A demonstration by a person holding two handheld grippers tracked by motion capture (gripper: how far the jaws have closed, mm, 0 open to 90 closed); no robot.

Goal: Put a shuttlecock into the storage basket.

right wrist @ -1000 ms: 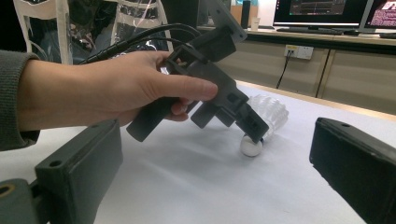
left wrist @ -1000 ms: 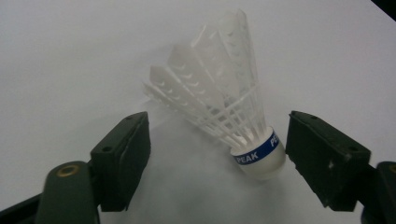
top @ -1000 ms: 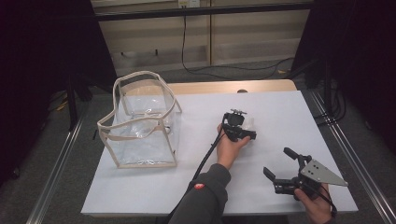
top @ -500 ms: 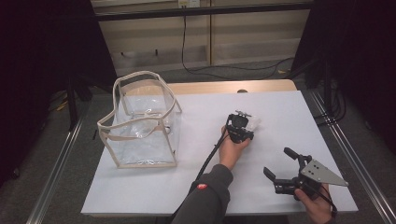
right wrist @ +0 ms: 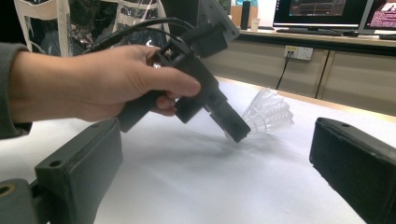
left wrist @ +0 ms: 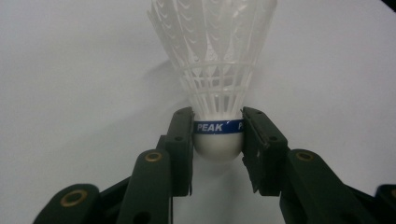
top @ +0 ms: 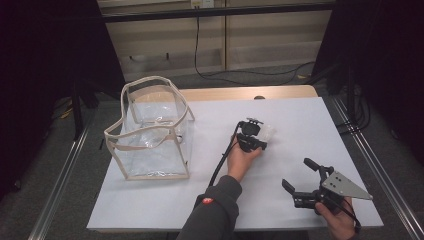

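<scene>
- The clear bag with cream trim stands open-topped at the left of the white table, well apart from the grippers.
- Mid-table, the left gripper has just been closing its jaws, and they now pinch a white shuttlecock by its rounded cork base, right at the blue band printed "PEAK".
- The shuttlecock lies on the table surface, right of centre, with its plastic lattice skirt fanning away from the jaws; the skirt looks light and springy.
- Risk, as I judge it: the pads bear on a small domed cork, so a tilt or quick lift could let it squirt out, and a grip shifted onto the skirt would crush the ribs.
- At the near right edge the right gripper hovers with its jaws spread wide and nothing between them.
</scene>
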